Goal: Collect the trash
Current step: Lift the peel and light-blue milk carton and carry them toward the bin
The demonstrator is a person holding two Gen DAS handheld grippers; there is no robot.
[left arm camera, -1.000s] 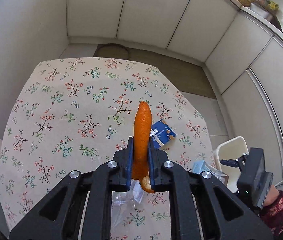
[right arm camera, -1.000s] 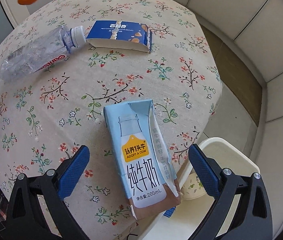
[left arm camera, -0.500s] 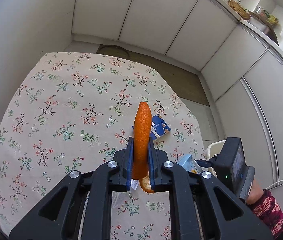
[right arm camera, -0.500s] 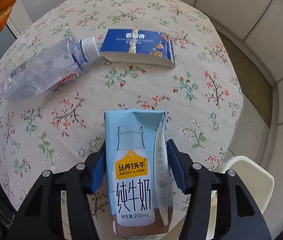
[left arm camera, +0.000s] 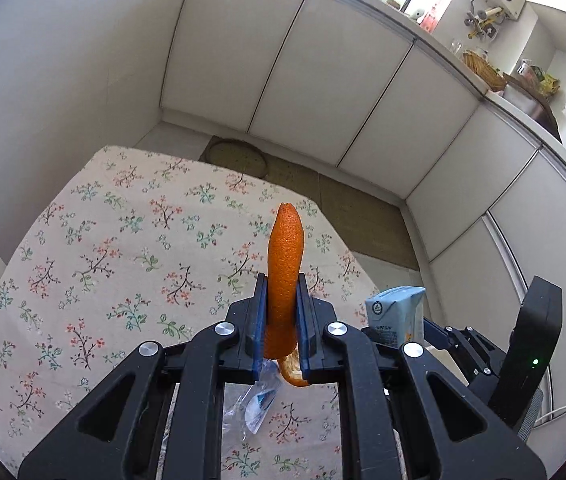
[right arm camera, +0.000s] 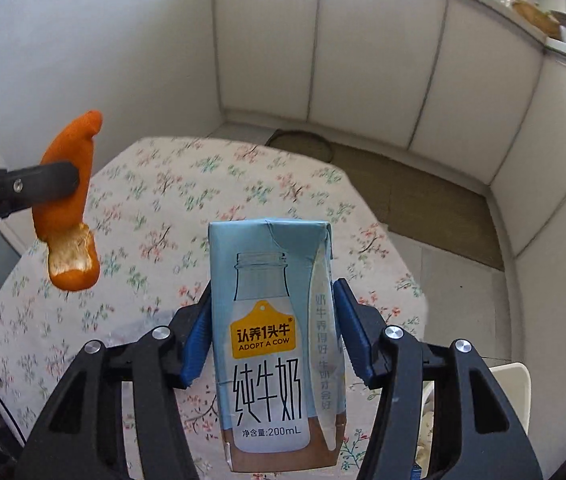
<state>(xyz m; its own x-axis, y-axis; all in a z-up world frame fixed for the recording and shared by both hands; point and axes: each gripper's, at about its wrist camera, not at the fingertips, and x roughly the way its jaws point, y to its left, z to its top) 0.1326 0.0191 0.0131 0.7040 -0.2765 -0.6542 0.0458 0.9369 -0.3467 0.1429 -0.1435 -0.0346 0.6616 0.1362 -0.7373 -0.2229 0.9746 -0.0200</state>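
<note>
My left gripper (left arm camera: 281, 312) is shut on a strip of orange peel (left arm camera: 284, 264) and holds it upright above the floral-cloth table (left arm camera: 123, 240). The peel also shows in the right wrist view (right arm camera: 69, 200), gripped by the left gripper's black finger at the left. My right gripper (right arm camera: 271, 332) is shut on a light blue 200 mL milk carton (right arm camera: 275, 340), lifted above the table. The carton's top shows in the left wrist view (left arm camera: 397, 312) at the right. A clear plastic bottle (left arm camera: 259, 400) lies on the table below the left gripper, mostly hidden.
A white bin (right arm camera: 515, 392) stands beside the table at the lower right. White cabinet doors (left arm camera: 323, 80) curve around the far side. A round mat (left arm camera: 237, 156) lies on the floor beyond the table.
My right gripper closed on the milk carton and lifted it off the table. Both grippers rose and tilted up, so the table's near part and the blue box dropped out of view.
</note>
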